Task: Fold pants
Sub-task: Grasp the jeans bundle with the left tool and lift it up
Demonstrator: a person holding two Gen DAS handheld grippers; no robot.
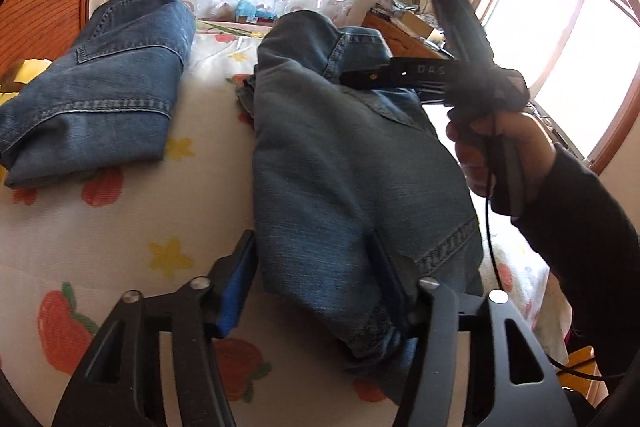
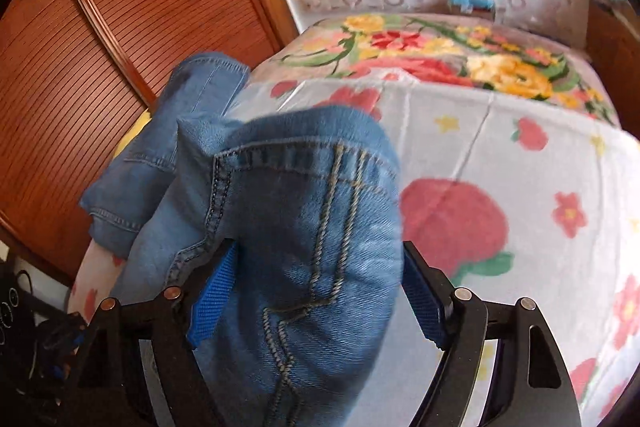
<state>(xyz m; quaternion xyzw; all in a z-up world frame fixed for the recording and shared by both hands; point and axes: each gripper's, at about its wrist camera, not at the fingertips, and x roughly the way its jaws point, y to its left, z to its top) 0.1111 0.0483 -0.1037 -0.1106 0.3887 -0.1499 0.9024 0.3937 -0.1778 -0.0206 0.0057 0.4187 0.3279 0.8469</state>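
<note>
Pants (image 1: pixel 344 167): blue denim, bunched lengthwise at frame centre on the fruit-print bedsheet (image 1: pixel 120 227). The left gripper (image 1: pixel 316 291), lower centre, has its jaws spread with the near end of the denim lying between them. The right gripper (image 2: pixel 320 291), lower centre of its own view, likewise stands spread around a thick seamed fold (image 2: pixel 304 227). A second, folded pair of jeans (image 1: pixel 100 79) lies upper left, apart. Wooden slatted doors (image 2: pixel 100 47) fill that side.

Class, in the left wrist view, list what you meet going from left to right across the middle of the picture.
Folded jeans → bedsheet → jeans being folded → hand on the right gripper → window.
</note>
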